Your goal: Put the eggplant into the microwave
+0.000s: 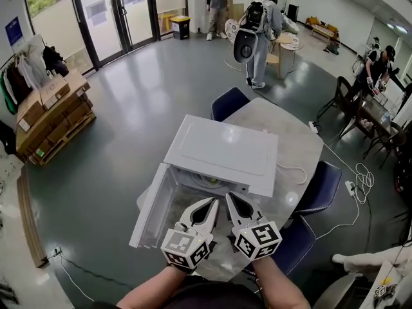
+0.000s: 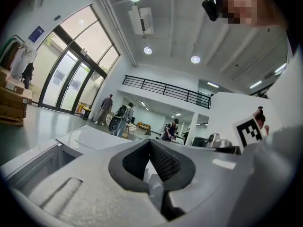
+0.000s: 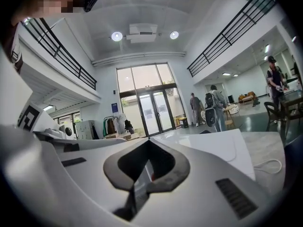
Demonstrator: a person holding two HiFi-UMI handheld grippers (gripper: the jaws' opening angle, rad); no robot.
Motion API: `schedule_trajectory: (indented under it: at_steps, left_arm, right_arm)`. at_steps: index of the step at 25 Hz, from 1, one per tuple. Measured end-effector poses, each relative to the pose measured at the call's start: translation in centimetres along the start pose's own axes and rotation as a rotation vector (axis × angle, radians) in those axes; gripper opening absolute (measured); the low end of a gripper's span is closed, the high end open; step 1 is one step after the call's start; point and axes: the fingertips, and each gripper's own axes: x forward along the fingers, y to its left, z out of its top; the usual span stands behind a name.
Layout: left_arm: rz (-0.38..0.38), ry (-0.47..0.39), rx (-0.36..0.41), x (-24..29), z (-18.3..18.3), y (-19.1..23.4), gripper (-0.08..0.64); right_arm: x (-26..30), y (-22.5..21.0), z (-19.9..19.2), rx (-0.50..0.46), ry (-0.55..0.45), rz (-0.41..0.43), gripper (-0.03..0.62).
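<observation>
Left gripper (image 1: pixel 211 203) and right gripper (image 1: pixel 230 198) are both clenched and empty, side by side in front of the microwave (image 1: pixel 219 152). Its door (image 1: pixel 151 205) hangs open to the left. Eggplant not clearly seen; pale lump (image 1: pixel 210 182) in the cavity may be it. Probably best: check it sits deep, then push the door's outer edge.

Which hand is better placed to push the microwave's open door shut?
Probably the left: the left gripper, jaws shut and empty, sits nearest the open door; the right gripper is farther from it.
</observation>
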Motion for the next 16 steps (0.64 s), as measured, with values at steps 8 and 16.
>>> schedule_trajectory:
  at_steps: [8,16]
  left_arm:
    - [0.003,-0.013,0.023,-0.3,1.0,-1.0,0.008]
    - [0.014,-0.017,0.020,-1.1,1.0,-2.0,0.008]
  right_arm:
    - [-1.0,0.2,1.5,-0.024,-0.020,0.006,0.002]
    - [-2.3,1.1,2.1,-0.035,-0.028,0.029,0.002]
